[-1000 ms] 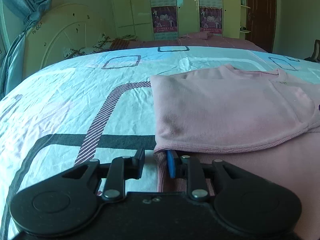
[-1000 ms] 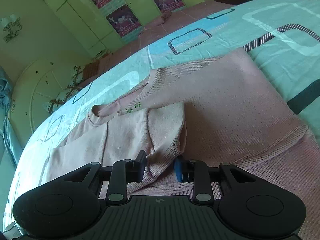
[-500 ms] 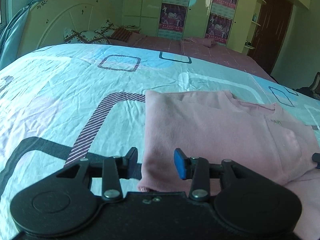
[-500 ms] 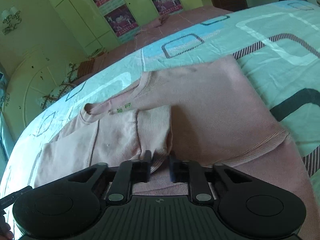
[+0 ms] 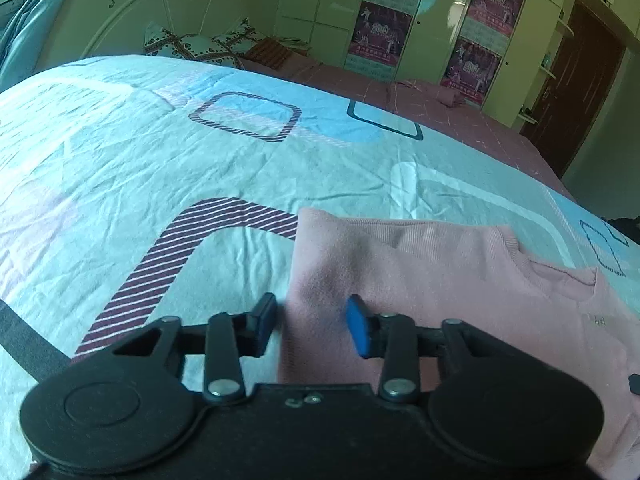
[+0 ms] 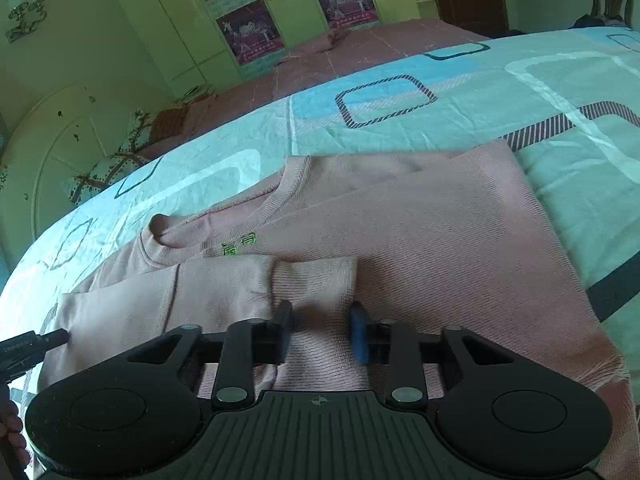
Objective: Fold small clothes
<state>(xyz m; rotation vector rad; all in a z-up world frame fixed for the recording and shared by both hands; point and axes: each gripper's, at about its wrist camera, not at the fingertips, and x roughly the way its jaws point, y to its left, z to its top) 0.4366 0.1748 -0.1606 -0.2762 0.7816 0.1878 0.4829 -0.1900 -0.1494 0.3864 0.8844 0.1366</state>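
Lying crosswise, neckline leftward, the pink sweater [image 6: 420, 240] sits beneath both released grippers.

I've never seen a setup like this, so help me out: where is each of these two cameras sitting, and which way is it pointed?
Left wrist view: sits on the left gripper, looking forward over the pink sweater's folded side edge toward the headboard; only its own open fingers show.
Right wrist view: sits on the right gripper, looking across the sleeve cuff toward the neckline; its open fingers show, the left gripper's tip at the left edge.
Both share the sweater, patterned bedspread and postered wardrobe.
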